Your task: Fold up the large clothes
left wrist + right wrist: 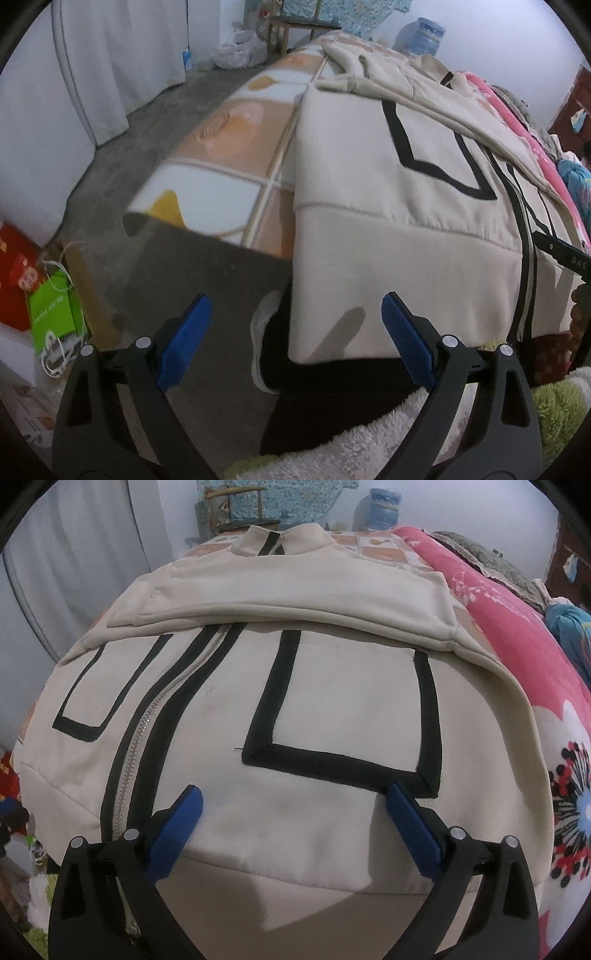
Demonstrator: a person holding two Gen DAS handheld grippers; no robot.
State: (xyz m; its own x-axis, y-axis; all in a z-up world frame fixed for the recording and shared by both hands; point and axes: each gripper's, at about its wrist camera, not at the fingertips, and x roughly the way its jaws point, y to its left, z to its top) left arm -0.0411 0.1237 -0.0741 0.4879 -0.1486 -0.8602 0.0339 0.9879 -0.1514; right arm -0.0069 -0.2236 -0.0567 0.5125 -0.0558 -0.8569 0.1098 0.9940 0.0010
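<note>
Two claws, both released and holding nothing.

Left wrist view: left claw (295, 336) hangs past the bed's (221, 155) edge, beside the hem corner of the cream jacket (388, 206), which lies flat on the bed. Floor clutter, green bag (55, 314), sits below.

Right wrist view: right claw (293, 819) hovers over the hem band, between zipper (147, 734) and pocket trim (332, 764). Fabric looks soft, limp, light; best pinched at hem corners. Pink blanket (517, 646) crowds the right side.

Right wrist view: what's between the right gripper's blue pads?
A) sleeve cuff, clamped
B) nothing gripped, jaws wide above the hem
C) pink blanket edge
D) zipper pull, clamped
B: the right gripper stands wide open over the cream zip-up jacket with black trim, pads touching no fabric.
</note>
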